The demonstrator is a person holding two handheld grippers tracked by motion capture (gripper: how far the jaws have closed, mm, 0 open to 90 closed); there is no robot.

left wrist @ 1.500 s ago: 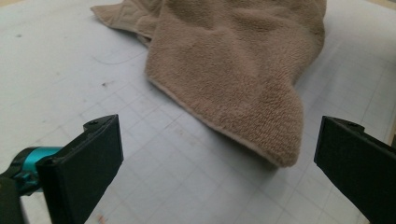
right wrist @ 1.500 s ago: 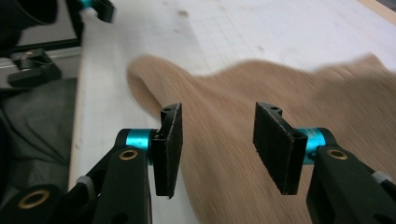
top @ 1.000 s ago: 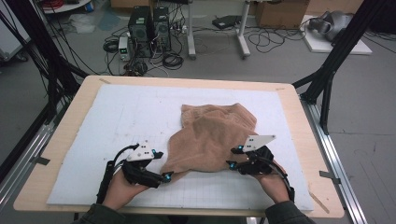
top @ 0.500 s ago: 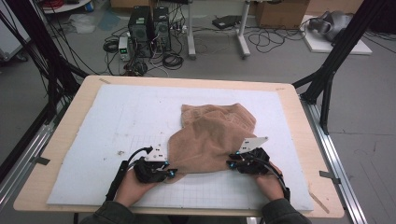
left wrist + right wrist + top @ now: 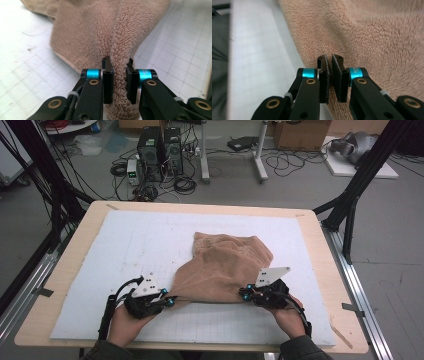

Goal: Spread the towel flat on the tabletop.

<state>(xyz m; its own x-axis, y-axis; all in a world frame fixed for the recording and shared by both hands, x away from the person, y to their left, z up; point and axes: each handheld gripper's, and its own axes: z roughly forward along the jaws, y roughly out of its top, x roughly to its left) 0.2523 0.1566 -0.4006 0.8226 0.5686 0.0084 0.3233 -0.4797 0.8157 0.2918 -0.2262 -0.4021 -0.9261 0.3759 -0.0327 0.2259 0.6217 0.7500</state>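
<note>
Big white mat point(image 5: 125, 250) across the tabletop point(image 5: 75, 235), and on it the tan towel point(image 5: 225, 267), bunched, its near edge running left to right between the two hands. Left claw point(image 5: 117, 75) has just closed, pinching a thick fold at the near left corner; right claw point(image 5: 330, 75) has just closed too, nipping a thin bit of hem at the near right. The towel's bulk lies beyond both claws, so I'd say a lift-and-spread is coming. No containers here.

Both hands sit low near the table's front edge, left gripper point(image 5: 169, 302) and right gripper point(image 5: 243, 294) pointing inward at each other, jaws just squeezed closed on the towel point(image 5: 225, 267).
</note>
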